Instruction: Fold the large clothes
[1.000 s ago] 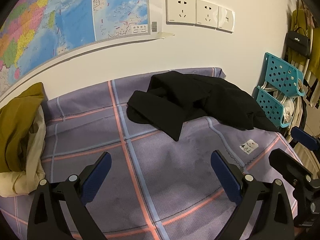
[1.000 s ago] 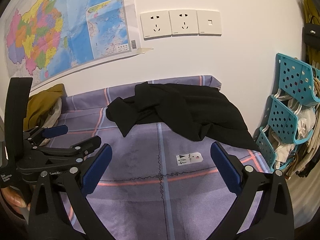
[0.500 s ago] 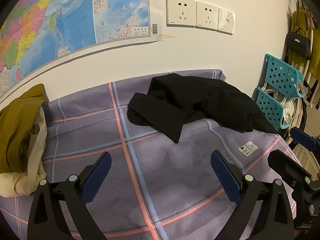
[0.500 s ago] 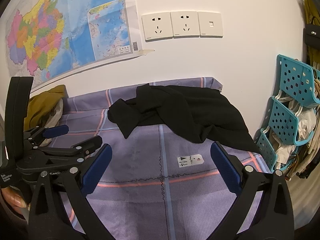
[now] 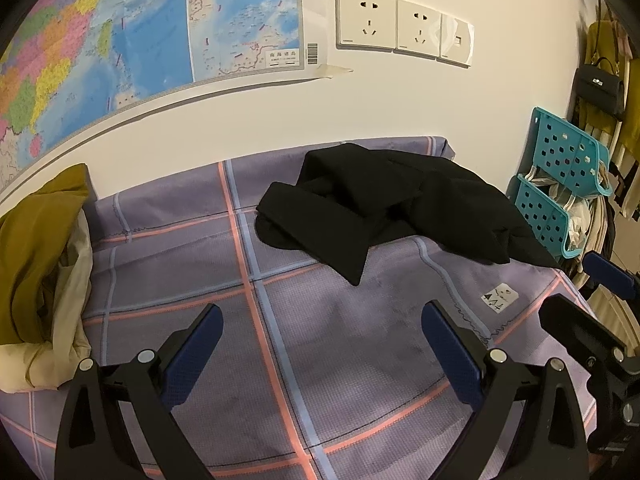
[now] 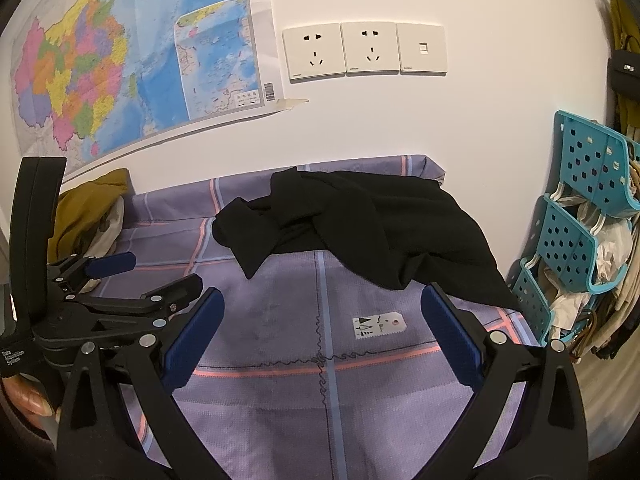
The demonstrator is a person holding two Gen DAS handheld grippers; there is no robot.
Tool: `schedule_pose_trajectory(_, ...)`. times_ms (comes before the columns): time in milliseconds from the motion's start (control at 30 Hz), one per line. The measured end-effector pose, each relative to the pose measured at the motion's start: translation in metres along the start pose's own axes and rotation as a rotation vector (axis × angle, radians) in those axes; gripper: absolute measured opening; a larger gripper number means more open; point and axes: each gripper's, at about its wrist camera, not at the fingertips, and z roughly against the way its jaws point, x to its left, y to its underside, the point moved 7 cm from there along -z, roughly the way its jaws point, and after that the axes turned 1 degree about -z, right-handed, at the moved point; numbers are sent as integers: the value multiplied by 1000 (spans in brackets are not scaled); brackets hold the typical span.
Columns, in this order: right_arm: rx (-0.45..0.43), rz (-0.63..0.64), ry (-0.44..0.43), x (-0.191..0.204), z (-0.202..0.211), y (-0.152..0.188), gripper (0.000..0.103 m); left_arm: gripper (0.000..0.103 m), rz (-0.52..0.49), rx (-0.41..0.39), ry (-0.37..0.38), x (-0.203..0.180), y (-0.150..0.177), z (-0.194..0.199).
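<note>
A crumpled black garment lies at the far right of the purple plaid sheet, against the wall; it also shows in the right wrist view. My left gripper is open and empty, held above the sheet, well short of the garment. My right gripper is open and empty too, near the sheet's front edge. The left gripper also shows in the right wrist view, at the left. The right gripper shows at the right edge of the left wrist view.
A pile of mustard and cream clothes lies at the left of the sheet. A teal perforated rack with bags stands at the right. A map and wall sockets hang behind. A white label is sewn on the sheet.
Both grippers have drifted slightly; the garment sits a little lower in both views. Nothing was taken hold of or let go.
</note>
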Motion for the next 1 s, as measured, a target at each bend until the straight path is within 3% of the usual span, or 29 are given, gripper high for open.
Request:
schedule_pose_trajectory(467, 9, 15, 0, -2, -6, -3, 97, 96, 12, 18, 5, 3, 2, -6)
schedule_pose_trajectory(700, 6, 71, -7, -4, -16, -15, 97, 96, 22, 41, -29, 19, -4, -21)
schedule_pose_trajectory(867, 29, 116, -17, -13, -42, -35, 97, 96, 35, 71, -74, 42, -11, -45)
schedule_pose_trajectory(1000, 67, 187, -25, -13, -76, -51, 97, 96, 46, 112, -67, 54, -16, -70)
